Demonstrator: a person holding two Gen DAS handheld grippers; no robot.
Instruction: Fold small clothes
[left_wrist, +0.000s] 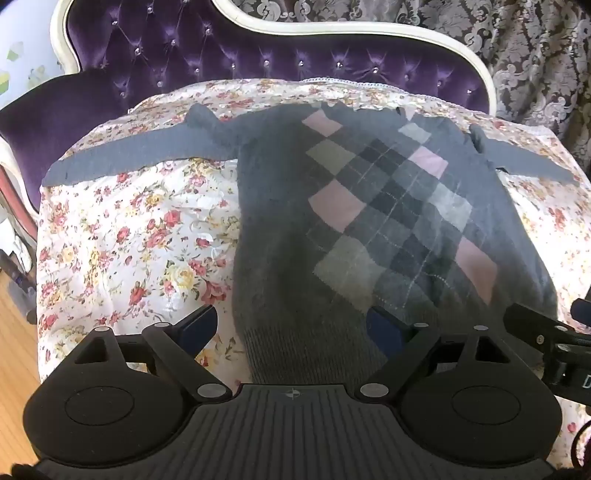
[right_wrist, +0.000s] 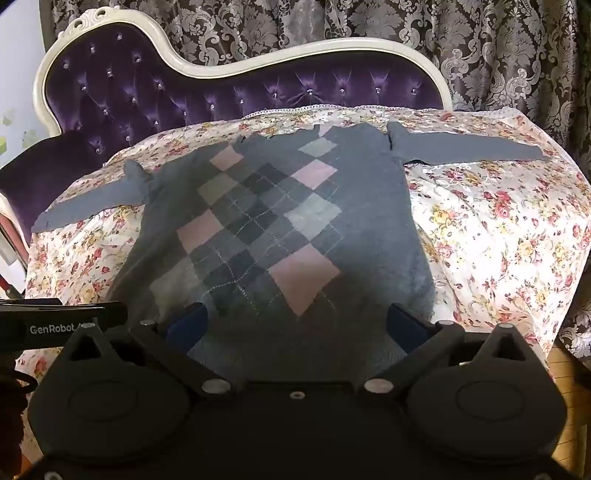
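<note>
One sweater (left_wrist: 280, 229) (two sleeves spread)

Purple tufted sofa (right_wrist: 221, 99), white frame; floral cover (right_wrist: 498, 229); damask curtain (right_wrist: 480, 37); wooden floor (left_wrist: 14, 332)

Grey sweater (left_wrist: 280, 236) with pink-grey argyle diamonds; floral cover (left_wrist: 122, 236); purple sofa (left_wrist: 258, 62).

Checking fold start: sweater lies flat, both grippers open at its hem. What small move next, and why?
Probably lower the left gripper and close it on the hem. The sweater lies spread with sleeves out, and neither it nor the right gripper holds anything.
</note>
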